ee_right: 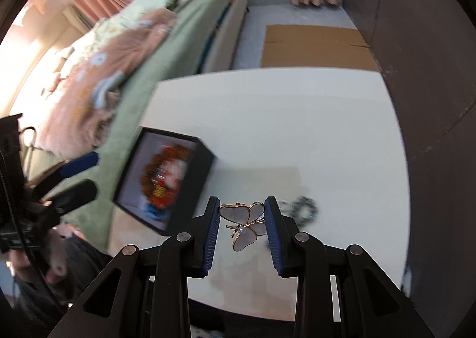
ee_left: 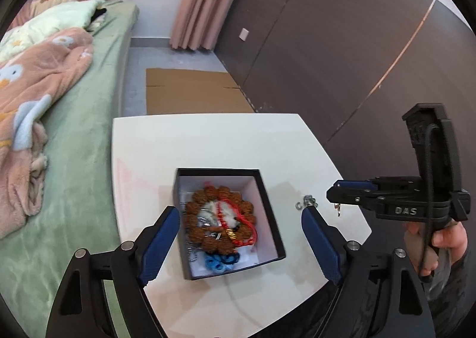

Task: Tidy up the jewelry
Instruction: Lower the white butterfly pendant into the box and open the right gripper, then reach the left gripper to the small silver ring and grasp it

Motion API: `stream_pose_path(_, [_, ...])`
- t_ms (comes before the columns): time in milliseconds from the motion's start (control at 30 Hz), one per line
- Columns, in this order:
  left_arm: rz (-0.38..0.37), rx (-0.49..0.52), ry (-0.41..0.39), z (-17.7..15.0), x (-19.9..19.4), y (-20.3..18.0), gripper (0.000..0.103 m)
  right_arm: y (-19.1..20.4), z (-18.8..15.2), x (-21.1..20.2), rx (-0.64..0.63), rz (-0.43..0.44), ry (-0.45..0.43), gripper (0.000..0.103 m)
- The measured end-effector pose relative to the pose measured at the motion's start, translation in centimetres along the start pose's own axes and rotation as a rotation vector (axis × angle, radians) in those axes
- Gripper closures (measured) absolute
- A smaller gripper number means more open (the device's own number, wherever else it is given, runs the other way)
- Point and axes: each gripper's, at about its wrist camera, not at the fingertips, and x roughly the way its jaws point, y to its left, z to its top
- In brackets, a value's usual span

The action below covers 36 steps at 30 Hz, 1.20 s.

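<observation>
A black jewelry box with a white lining sits on the white table. It holds a brown bead bracelet, a red cord bracelet and blue pieces. My left gripper is open, hovering over the box's near side. My right gripper is shut on a butterfly brooch with pearly wings and gold rim, held above the table to the right of the box. A small silver chain piece lies on the table right of the box; it also shows blurred in the right wrist view.
A bed with a green cover and a pink blanket runs along the table's left side. A flat cardboard sheet lies on the floor beyond the table. A dark wall stands to the right.
</observation>
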Motion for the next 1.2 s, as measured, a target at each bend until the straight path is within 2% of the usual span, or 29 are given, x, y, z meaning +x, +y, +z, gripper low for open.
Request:
stream_pose_path(100, [0.042,-0.009,-0.026,0.1,-1.0,1.0,0.019,2.1,0.7,0.1,-0.016,0.042,-0.013,0.071])
stream_pose_path(400, [0.105,-0.049,-0.08,-0.1,-3.4,3.9,0.019,7.0,2.2,1.6,-0.053,0.108,-0.022,0.071])
stream_pose_path(467, [0.1,-0.065,-0.083,-0.2,-3.6,4.5,0.019,7.9,2.6,2.1,-0.062,0.13,-0.029,0.071])
stream_pose_path(500, [0.098,-0.071,-0.085,-0.3,-3.7,4.8,0.019,8.1,2.7,2.4,-0.062,0.136,-0.027,0.066])
stream_pose_path(533, [0.101,-0.07,-0.087,-0.4,-3.8,4.8,0.019,8.2,2.8,2.7,-0.055,0.137,-0.017,0.048])
stream_pose_path(567, [0.107,-0.064,-0.089,-0.4,-3.8,4.8,0.019,8.1,2.8,3.0,-0.042,0.123,-0.013,0.037])
stream_pose_path(600, [0.113,-0.051,-0.093,-0.5,-3.9,4.6,0.019,7.8,2.7,2.9,-0.027,0.111,-0.028,0.026])
stream_pose_path(867, [0.068,-0.019,-0.092,-0.2,-3.4,3.1,0.019,2.5,-0.5,-0.1,0.17,0.15,-0.135,0.026])
stream_pose_path(1200, [0.02,0.069,-0.039,-0.1,-0.6,-1.8,0.019,-3.7,-5.4,-3.3,0.354,0.141,-0.237,0.025])
